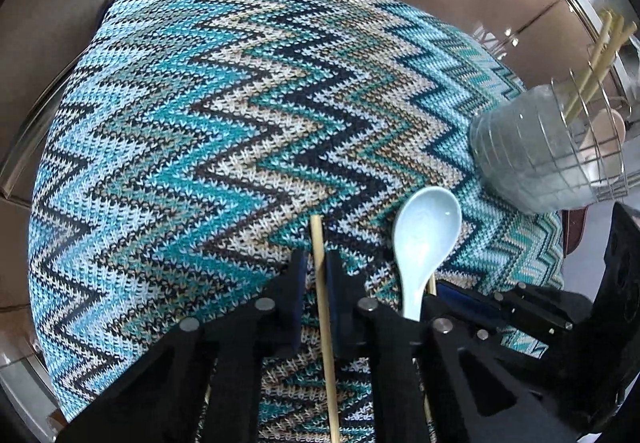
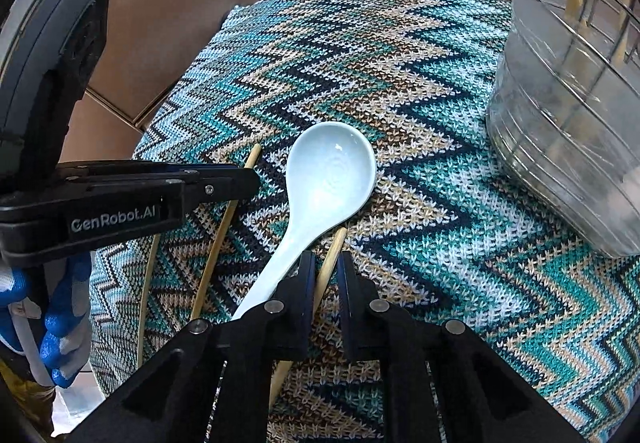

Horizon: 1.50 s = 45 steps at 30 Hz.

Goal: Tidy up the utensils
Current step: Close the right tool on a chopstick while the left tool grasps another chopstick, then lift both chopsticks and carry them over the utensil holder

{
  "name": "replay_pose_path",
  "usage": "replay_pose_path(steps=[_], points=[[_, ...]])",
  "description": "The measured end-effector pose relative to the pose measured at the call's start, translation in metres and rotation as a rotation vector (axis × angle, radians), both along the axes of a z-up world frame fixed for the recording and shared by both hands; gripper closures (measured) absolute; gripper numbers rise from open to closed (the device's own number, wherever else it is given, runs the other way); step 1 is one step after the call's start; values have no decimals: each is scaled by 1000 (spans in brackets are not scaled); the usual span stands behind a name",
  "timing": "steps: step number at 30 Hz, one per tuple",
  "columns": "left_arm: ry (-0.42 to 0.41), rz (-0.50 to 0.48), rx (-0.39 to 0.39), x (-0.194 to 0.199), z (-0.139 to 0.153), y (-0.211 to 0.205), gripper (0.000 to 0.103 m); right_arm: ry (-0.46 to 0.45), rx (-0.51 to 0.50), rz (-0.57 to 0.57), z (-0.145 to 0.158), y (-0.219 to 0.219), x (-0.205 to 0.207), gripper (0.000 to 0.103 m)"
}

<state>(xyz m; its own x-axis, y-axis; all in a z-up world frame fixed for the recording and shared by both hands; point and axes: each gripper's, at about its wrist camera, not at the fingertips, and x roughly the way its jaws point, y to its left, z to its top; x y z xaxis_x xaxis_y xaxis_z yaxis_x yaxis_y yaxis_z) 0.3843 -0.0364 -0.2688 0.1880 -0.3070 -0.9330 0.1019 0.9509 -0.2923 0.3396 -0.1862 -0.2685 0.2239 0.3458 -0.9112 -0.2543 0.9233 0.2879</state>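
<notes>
Left claw (image 1: 317,267) low over the zigzag-knit mat (image 1: 208,115), its two fingers drawn in close on either side of a bamboo chopstick (image 1: 322,283); hard to say whether the pads truly pinch the stick or merely flank it. Chopstick running straight between the fingers, its far tip poking out just past them, flat against the mat. Just right of that claw, a pale blue ceramic spoon (image 1: 422,239), bowl up and pointing far, handle slipping near behind the claw's right finger.

Right claw (image 2: 323,275) likewise low on the mat (image 2: 460,203), fingers slightly apart with a narrow gap, a second chopstick (image 2: 330,261) lying slantwise in that gap, tip just beyond the fingertips; contact with the pads not clear. Same spoon (image 2: 330,171) immediately left and far of this claw, handle touching or nearly touching the left finger. Further left, two more chopsticks (image 2: 216,247) on the mat beneath the other claw (image 2: 244,183).

Far right on the mat, a clear holder with wire frame (image 2: 560,123), chopsticks standing inside (image 1: 592,71).
</notes>
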Motion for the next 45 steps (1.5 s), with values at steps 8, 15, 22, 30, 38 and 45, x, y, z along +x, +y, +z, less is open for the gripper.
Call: replay_pose_path(steps=[8,15,22,30,38,45], points=[[-83,25,-19,-16,25,10,98,-35,23,-19,18,-7,-19,97],[-150,32,-20,-41,57,18,98,-114,33,-31,52,-13,-53,97],[-146,17,-9,-44,57,9,96,-201,49,-37,83,-18,-82,97],[-73,25,9,-20,21,3,95,-205,78,-62,78,-28,-79,97],[-37,20,28,-4,4,-5,95,-201,102,-57,71,-31,-74,97],[-37,-2,57,-3,0,-13,98,-201,109,-69,68,-34,-74,97]])
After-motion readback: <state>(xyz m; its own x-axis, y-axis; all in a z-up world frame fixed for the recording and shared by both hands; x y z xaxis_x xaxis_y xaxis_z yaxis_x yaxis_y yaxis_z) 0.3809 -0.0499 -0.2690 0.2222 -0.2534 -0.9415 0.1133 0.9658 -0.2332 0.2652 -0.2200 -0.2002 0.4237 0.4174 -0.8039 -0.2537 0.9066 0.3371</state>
